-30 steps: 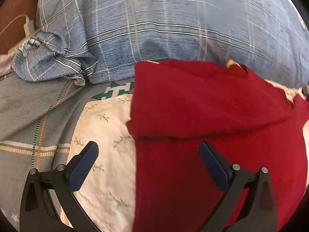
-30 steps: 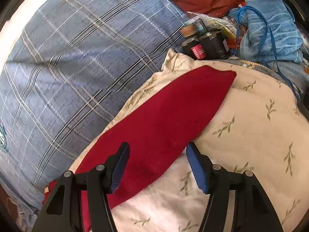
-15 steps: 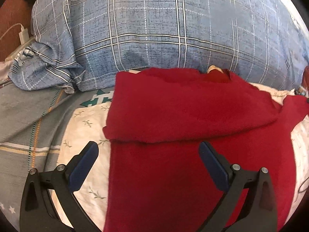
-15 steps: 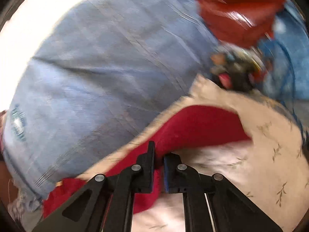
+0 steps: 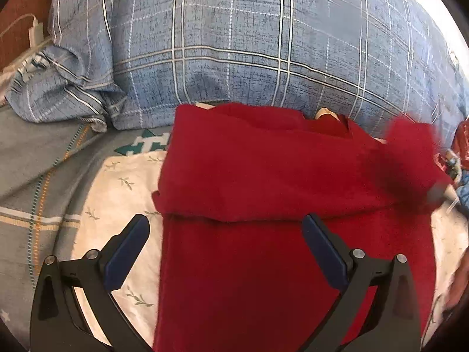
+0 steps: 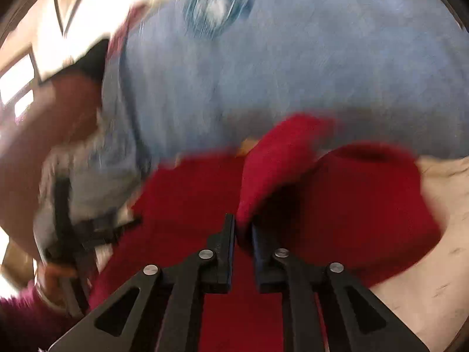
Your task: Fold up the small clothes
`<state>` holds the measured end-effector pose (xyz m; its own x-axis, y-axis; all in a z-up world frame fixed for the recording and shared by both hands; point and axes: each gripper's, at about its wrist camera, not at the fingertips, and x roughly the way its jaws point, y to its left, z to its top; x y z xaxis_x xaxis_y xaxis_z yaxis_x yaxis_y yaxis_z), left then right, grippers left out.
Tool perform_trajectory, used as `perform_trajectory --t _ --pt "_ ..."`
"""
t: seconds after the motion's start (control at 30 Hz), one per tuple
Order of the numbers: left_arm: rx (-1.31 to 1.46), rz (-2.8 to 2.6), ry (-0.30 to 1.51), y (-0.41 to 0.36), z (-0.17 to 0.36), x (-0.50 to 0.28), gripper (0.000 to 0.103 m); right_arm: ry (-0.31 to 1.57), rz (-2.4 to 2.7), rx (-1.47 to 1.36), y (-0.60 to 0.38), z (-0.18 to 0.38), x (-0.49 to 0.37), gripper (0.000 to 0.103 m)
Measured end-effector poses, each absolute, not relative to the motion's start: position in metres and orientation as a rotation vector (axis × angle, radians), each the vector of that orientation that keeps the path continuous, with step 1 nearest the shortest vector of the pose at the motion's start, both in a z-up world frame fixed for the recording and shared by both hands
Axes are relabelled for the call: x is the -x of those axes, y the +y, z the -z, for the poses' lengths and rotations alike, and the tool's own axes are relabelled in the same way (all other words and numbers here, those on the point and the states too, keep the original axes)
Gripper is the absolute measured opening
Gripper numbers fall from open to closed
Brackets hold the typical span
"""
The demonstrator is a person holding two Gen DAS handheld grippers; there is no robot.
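On the left, the left hand-held gripper [image 5: 225, 234] hangs over the near part of the red garment [image 5: 263, 264] with its jaws wide apart and nothing between them. It looks posted there to steady or watch the cloth while the other side does the folding. The garment lies flat on a cream leaf-print sheet [image 5: 117, 205] on the bed. Its far part is already doubled toward the viewer, so a fold edge runs across just ahead of the left pads.

Further right, the right hand-held gripper [image 6: 243, 228] is nearly together and clamped on a lifted flap of the same red garment [image 6: 337, 205]. Its jaws have just eased open slightly after pinching shut, yet cloth still sits between them. The flap arches up and over, probably so this side can be laid across the middle. That view is heavily blurred.

Behind the garment sits a big blue plaid pillow [image 5: 263, 44], touching its far edge. A grey patterned blanket [image 5: 29, 161] covers the bed at left, with a white charger [image 5: 35, 32] beyond it. Clutter at the far right is too blurred to name.
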<state>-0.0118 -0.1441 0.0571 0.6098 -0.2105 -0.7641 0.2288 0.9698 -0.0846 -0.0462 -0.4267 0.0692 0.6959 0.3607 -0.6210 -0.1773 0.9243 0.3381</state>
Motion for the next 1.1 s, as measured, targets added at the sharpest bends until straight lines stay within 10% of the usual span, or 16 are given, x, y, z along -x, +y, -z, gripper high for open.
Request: perform_trajectory --t 0.27,0.6,0.7,0.77,1.1 --pt "0.027 0.362 0.880 -0.160 -0.063 0.023 0.103 0.727 -0.310 -0.209 -0.420 -0.066 0.084 0.064" --pt "0.001 0.444 0.972 -0.222 -0.042 0.028 0.103 0.566 -0.161 -0.257 -0.470 -0.076 0.093 0.066" --pt "0.016 0.471 0.996 -0.239 -0.037 0.026 0.063 0.570 -0.082 -0.247 -0.489 -0.070 0.098 0.066" --pt "-0.030 0.502 0.988 -0.251 -0.047 0.026 0.014 0.565 -0.027 -0.248 -0.504 -0.071 0.104 0.066" --pt "0.014 0.509 0.832 -0.219 -0.132 -0.006 0.010 0.657 0.065 -0.345 -0.541 -0.052 0.098 0.065"
